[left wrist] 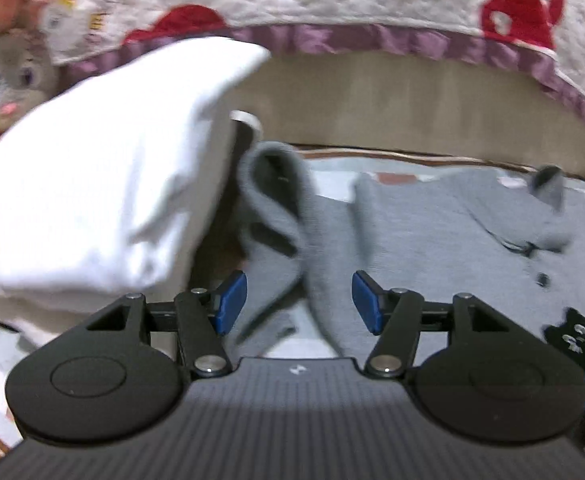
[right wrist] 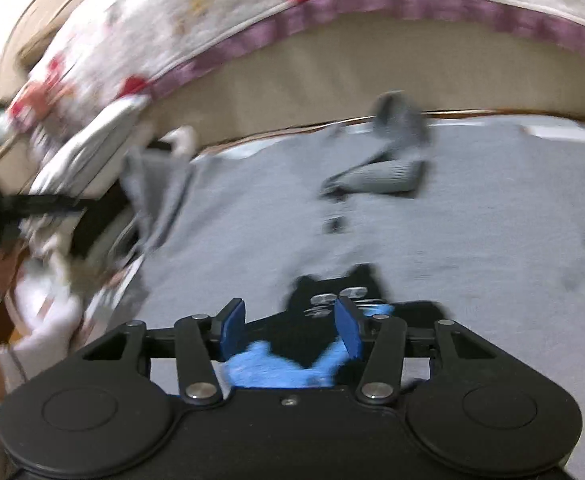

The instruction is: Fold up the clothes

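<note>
A grey polo shirt (left wrist: 432, 232) lies spread on the bed, collar toward the headboard, with a black cat print (left wrist: 576, 336) on its chest. Its sleeve (left wrist: 276, 200) is bunched into a fold at the left. My left gripper (left wrist: 298, 300) is open just above that sleeve, blue pads apart, nothing between them. In the right wrist view the same shirt (right wrist: 252, 220) fills the middle, collar (right wrist: 388, 176) at the back. My right gripper (right wrist: 290, 326) is open over the cat print (right wrist: 332, 292) and its blue patch (right wrist: 276, 368).
A white folded cloth (left wrist: 104, 184) stands at the left by a plush rabbit (left wrist: 8, 76). A patterned quilt with purple trim (left wrist: 332, 8) drapes the beige headboard (left wrist: 372, 96) behind. A person's white-gloved hand (right wrist: 44, 320) shows at the left edge in the right wrist view.
</note>
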Demonstrator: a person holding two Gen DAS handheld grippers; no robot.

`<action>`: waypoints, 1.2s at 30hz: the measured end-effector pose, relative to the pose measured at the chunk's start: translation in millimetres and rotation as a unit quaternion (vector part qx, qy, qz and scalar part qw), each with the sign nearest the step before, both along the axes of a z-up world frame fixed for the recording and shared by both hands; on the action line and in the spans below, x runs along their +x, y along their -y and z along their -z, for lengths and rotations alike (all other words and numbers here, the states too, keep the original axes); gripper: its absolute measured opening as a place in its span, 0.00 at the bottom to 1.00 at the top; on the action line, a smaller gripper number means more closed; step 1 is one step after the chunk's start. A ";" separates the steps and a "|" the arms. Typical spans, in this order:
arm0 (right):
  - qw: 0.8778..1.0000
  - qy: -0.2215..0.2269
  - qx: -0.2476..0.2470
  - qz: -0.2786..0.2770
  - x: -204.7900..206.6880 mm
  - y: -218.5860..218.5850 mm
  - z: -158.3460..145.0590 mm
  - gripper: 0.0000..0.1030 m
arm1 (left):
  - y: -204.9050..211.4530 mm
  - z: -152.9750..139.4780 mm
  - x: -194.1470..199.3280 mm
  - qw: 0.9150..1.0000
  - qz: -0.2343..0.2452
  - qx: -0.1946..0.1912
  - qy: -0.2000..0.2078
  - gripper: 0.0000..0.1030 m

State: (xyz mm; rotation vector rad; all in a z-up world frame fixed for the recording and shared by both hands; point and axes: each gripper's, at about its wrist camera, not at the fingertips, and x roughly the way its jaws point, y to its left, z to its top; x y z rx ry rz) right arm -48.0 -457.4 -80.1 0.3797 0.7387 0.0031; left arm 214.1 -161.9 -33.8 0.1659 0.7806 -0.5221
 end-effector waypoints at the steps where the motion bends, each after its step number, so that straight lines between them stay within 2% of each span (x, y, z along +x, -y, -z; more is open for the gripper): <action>1: 1.000 0.004 -0.022 -0.020 9.6 -11.0 -3.4 0.54 | -0.1 3.9 2.0 1.000 0.000 -0.003 0.002 0.56; 6: 0.987 0.032 -0.110 -0.108 55.8 -54.4 -14.4 0.54 | -0.4 23.2 11.9 1.000 -0.003 -0.016 0.010 0.60; 8: 0.979 0.035 -0.144 -0.143 74.2 -67.6 -8.5 0.55 | 6.2 34.2 19.0 1.000 -0.006 -0.011 0.015 0.60; 11: 0.970 0.031 -0.181 -0.159 93.4 -76.7 9.6 0.55 | 24.2 56.8 45.1 1.000 -0.019 -0.017 0.006 0.60; 13: 0.971 0.028 -0.177 -0.157 96.9 -76.3 22.6 0.54 | 37.0 69.3 63.8 0.999 -0.029 -0.009 0.014 0.60; 16: 0.971 0.019 -0.184 -0.153 96.2 -73.3 37.1 0.55 | 50.6 84.0 99.8 0.997 -0.077 0.022 0.021 0.61; 17: 0.971 0.016 -0.185 -0.149 95.8 -70.8 39.9 0.55 | 52.3 85.2 107.6 0.996 -0.082 0.022 0.022 0.58; 19: 0.977 0.006 -0.167 -0.133 94.8 -60.3 43.9 0.55 | 55.1 79.7 108.1 0.997 -0.060 0.020 0.041 0.14; 20: 0.980 0.003 -0.153 -0.124 94.2 -53.8 45.1 0.55 | 56.5 74.7 105.8 0.997 -0.045 0.020 0.057 0.10; 22: 0.986 0.002 -0.129 -0.108 92.4 -41.7 46.1 0.55 | 52.1 59.7 89.2 0.992 -0.047 0.010 0.117 0.09; 24: 0.988 0.001 -0.125 -0.094 90.7 -32.9 46.4 0.54 | 40.3 45.7 72.6 0.986 -0.065 -0.020 0.156 0.09; 26: 0.989 0.002 -0.125 -0.081 89.2 -26.7 45.3 0.55 | 26.5 36.9 59.6 0.980 -0.096 -0.049 0.165 0.09; 30: 0.992 -0.009 -0.106 -0.064 88.1 -16.1 46.7 0.55 | 13.4 40.3 56.4 0.980 -0.137 -0.046 0.138 0.09; 33: 0.993 -0.026 -0.101 -0.057 88.3 -11.5 52.1 0.55 | 16.5 40.3 44.2 0.977 -0.129 -0.040 0.164 0.09; 36: 0.993 -0.046 -0.099 -0.044 91.2 -6.2 59.2 0.55 | 16.4 35.0 33.6 0.974 -0.114 -0.060 0.184 0.10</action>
